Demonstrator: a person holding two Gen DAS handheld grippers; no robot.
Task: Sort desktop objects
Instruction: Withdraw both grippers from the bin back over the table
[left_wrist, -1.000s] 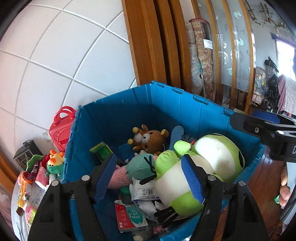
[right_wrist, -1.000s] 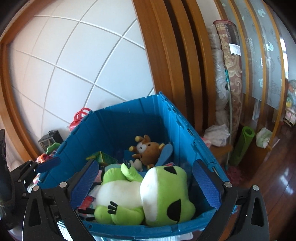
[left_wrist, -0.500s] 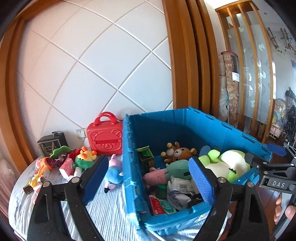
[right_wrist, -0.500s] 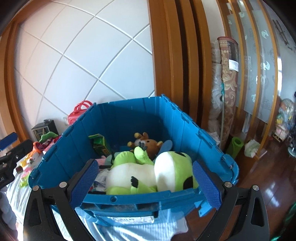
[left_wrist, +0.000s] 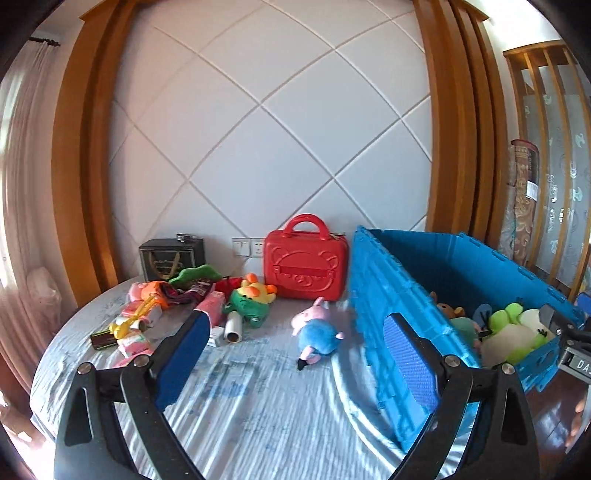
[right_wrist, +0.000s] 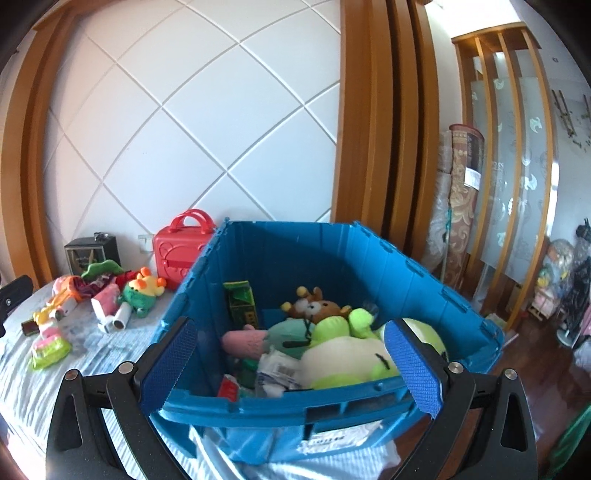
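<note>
Partly done, I judge: the blue bin (right_wrist: 332, 266) at the bed's right edge already holds the frog plush (right_wrist: 347, 354) and bear (right_wrist: 314, 308). Left on the bed (left_wrist: 258, 398): pig plush (left_wrist: 317, 334), duck plush (left_wrist: 251, 297), red case (left_wrist: 304, 262) and small clutter near the far-left edge. Left tongs (left_wrist: 291, 363) are opening, nothing between them; right tongs (right_wrist: 291, 363) gape empty.

Little is showing as readable. In the left wrist view, a small plate on the right gripper (left_wrist: 576, 363) at the far right edge is showing the letters "DA", cut off by the frame. A white packet (right_wrist: 280, 371) inside the blue crate (right_wrist: 369, 391) is carrying a barcode, its digits too small to read.
</note>
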